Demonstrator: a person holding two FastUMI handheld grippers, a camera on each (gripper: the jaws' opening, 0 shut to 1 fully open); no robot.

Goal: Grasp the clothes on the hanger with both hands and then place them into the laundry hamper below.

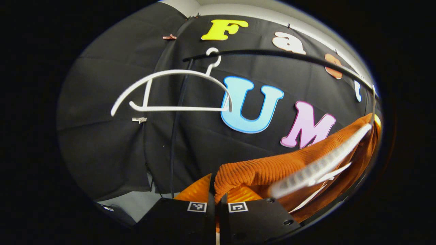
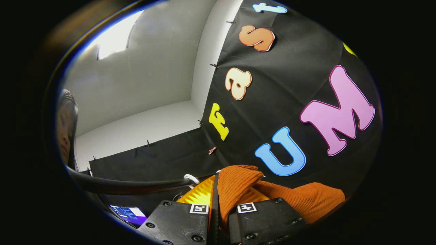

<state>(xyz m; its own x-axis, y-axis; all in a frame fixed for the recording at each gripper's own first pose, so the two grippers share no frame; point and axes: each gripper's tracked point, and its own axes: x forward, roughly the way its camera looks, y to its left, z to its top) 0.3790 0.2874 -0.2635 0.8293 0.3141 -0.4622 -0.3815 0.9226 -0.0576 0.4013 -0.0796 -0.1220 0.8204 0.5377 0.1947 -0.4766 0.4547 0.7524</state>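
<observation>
An orange ribbed garment [image 1: 272, 166] hangs from a blurred white hanger [image 1: 323, 166] at the right of the left gripper view. My left gripper [image 1: 218, 197] is shut on a fold at the garment's near edge. In the right gripper view another fold of the orange garment [image 2: 238, 183] rises between the fingers, and my right gripper [image 2: 223, 200] is shut on it. More of the cloth trails off to the right [image 2: 306, 200]. A small piece of white hanger [image 2: 191, 178] peeks out just left of that fold.
An empty white hanger [image 1: 170, 92] hangs from the black rail [image 1: 272, 53] above and left of the garment. The same rail [image 2: 129, 186] curves across the lower left of the right gripper view. A person's head [image 2: 66, 126] is at the left edge, and a lit screen [image 2: 127, 212] lies below.
</observation>
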